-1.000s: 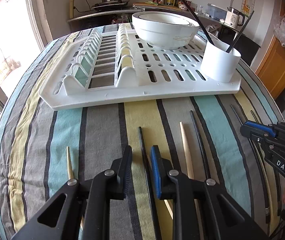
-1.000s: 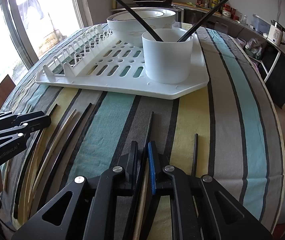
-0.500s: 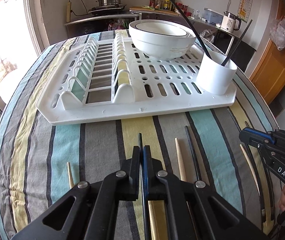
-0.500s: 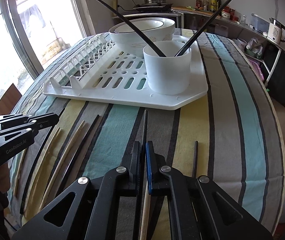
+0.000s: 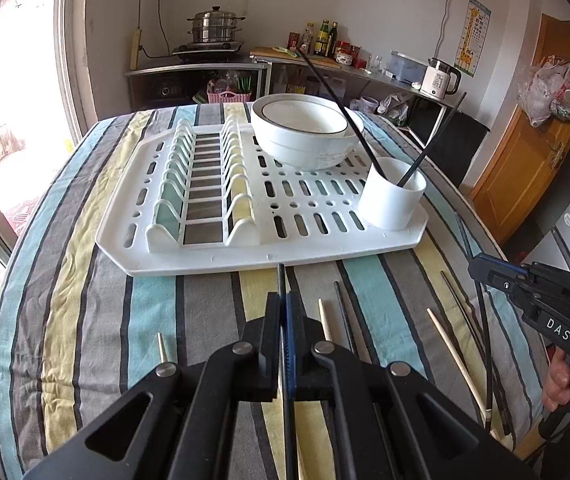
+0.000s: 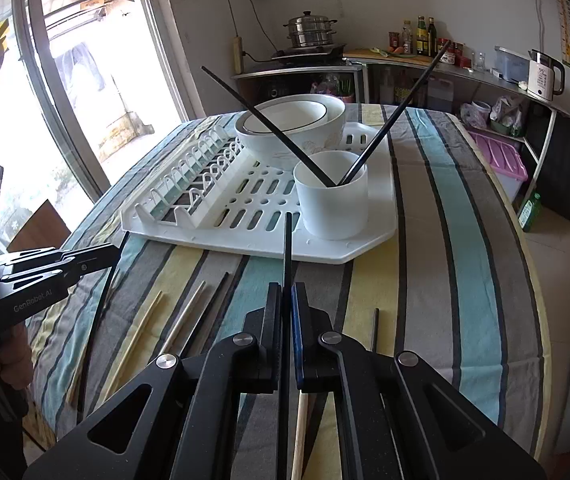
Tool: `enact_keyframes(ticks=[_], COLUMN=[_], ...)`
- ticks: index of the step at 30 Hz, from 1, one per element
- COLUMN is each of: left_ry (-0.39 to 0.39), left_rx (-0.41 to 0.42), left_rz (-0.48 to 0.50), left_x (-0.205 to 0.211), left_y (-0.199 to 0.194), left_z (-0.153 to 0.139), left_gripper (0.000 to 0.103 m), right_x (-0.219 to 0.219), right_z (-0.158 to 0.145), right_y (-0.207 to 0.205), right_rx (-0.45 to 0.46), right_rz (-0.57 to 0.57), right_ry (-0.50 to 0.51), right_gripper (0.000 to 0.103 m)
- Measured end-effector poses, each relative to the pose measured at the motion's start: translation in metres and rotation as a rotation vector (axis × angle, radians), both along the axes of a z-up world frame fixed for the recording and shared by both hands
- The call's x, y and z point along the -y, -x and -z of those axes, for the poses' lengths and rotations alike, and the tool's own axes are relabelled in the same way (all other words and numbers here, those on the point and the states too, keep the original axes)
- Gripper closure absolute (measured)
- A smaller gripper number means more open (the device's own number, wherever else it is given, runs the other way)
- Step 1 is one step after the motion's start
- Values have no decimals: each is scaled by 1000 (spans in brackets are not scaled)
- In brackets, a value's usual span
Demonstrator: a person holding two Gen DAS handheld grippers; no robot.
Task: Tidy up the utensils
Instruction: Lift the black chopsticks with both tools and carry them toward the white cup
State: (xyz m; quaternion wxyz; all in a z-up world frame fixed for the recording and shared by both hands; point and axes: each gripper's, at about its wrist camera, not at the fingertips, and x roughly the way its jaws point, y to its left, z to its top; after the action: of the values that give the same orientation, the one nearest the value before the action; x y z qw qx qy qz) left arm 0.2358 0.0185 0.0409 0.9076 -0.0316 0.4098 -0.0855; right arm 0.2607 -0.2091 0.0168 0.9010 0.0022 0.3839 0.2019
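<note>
My left gripper [image 5: 283,300] is shut on a black chopstick [image 5: 281,280], whose tip sticks out above the striped cloth. My right gripper [image 6: 287,294] is shut on another black chopstick [image 6: 287,248], also lifted off the table. Each gripper shows in the other's view: the right gripper [image 5: 476,270] at the right edge, the left gripper [image 6: 115,250] at the left edge. The white cup [image 5: 391,200] [image 6: 331,204] on the drying rack [image 5: 205,258] holds two black chopsticks. Several wooden and black chopsticks [image 5: 343,312] [image 6: 185,316] lie on the cloth.
Stacked white bowls [image 5: 305,136] [image 6: 289,128] sit at the back of the rack [image 6: 381,236], and plate slots [image 5: 201,184] fill its left half. A kitchen counter with pot, bottles and kettle [image 5: 441,78] stands behind the table. A hand [image 5: 565,384] grips the right tool.
The left gripper's jaws closed on the black chopstick. Both grippers then rose from the cloth with their chopsticks, and the rack now looks farther below.
</note>
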Motion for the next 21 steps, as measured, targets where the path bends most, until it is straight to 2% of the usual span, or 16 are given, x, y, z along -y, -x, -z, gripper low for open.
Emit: enact_keyframes(ticks=[7, 11, 13, 17, 20, 21], left_ry=[22, 19, 25, 27, 37, 38], left_rx=[99, 126, 102, -15, -126, -152], left_rz=[13, 20, 13, -1, -13, -17], left_x=[-5, -5, -7, -10, -11, -12], left_y=[24, 30, 24, 5, -11, -17], left_z=[-41, -52, -46, -13, 20, 29], left_gripper=[103, 103, 103, 102, 92, 86], right_x=[5, 5, 3, 3, 3, 3], right_z=[-31, -41, -40, -37, -34, -33], right_y=[21, 25, 26, 26, 24, 23], right_rx=[86, 116, 118, 108, 101, 98], right_rz=[-11, -14, -16, -17, -20, -22], right_ry=[-41, -48, -49, -50, -47, -46], right_gripper=[98, 98, 98, 98, 98, 98])
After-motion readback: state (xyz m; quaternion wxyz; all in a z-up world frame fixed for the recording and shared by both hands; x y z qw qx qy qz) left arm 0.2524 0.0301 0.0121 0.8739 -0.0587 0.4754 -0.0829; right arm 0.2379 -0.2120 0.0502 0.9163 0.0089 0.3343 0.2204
